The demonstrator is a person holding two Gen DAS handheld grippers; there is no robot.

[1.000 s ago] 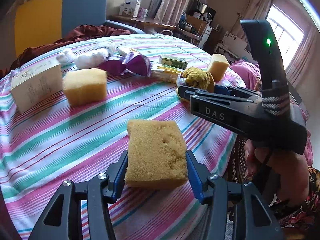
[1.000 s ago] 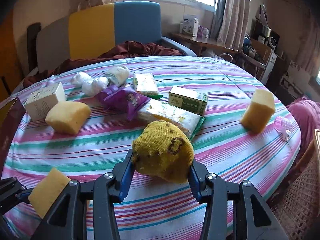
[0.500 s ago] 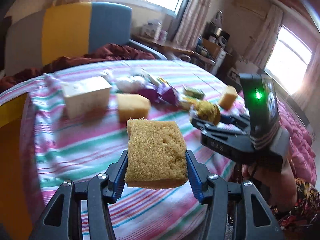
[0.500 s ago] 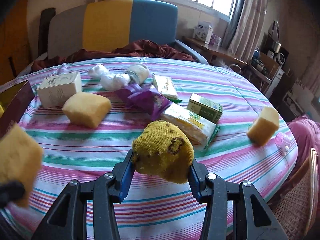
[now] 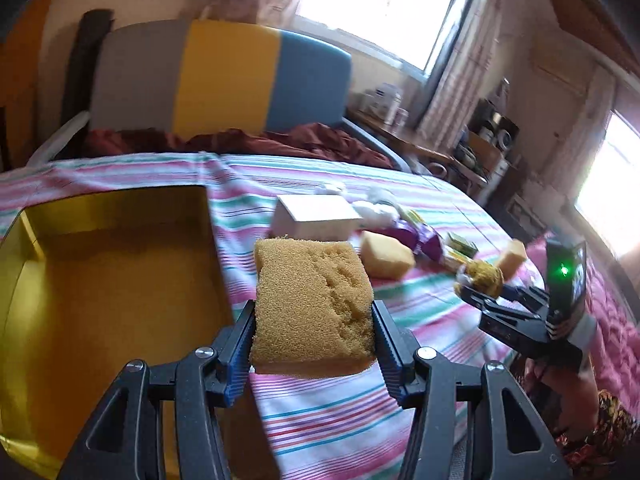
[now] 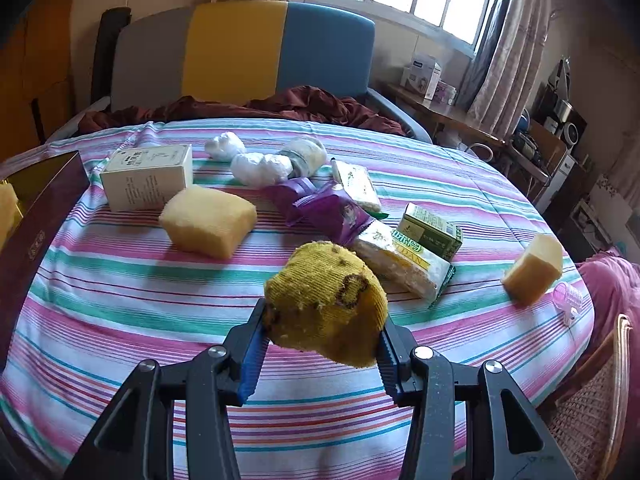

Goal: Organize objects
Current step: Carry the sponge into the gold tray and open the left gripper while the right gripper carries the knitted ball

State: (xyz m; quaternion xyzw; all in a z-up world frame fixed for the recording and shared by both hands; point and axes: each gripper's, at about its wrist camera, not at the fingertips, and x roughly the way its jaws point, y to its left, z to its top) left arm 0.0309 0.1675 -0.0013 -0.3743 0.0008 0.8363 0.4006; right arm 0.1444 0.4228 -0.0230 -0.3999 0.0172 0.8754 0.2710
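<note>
Left gripper [image 5: 314,320]: fingers clamped on a yellow-brown sponge [image 5: 312,304], held clear of the tabletop [image 5: 340,412], just right of an open box [image 5: 112,280] with a gold lining.

Right gripper [image 6: 322,338]: fingers clamped on a rolled yellow sock [image 6: 326,306], held above the striped cloth near the front edge.

Box: at the left edge of the tabletop; dark outer wall; interior bare where it shows in the left wrist view.

Loose items on the tabletop, right wrist view:
- white carton [image 6: 148,176], far left, next to the box;
- second sponge [image 6: 208,220], just in front of the carton;
- two white crumpled bundles [image 6: 260,168] and a pale roll [image 6: 306,154], at the back;
- purple packet [image 6: 324,208], centre;
- pale wrapped packet [image 6: 356,184], behind the purple one;
- green carton [image 6: 430,232], resting against a long white-and-green packet [image 6: 404,264];
- third sponge [image 6: 532,272], far right, tilted;
- small pink plastic piece [image 6: 568,300], beside it at the edge.
</note>
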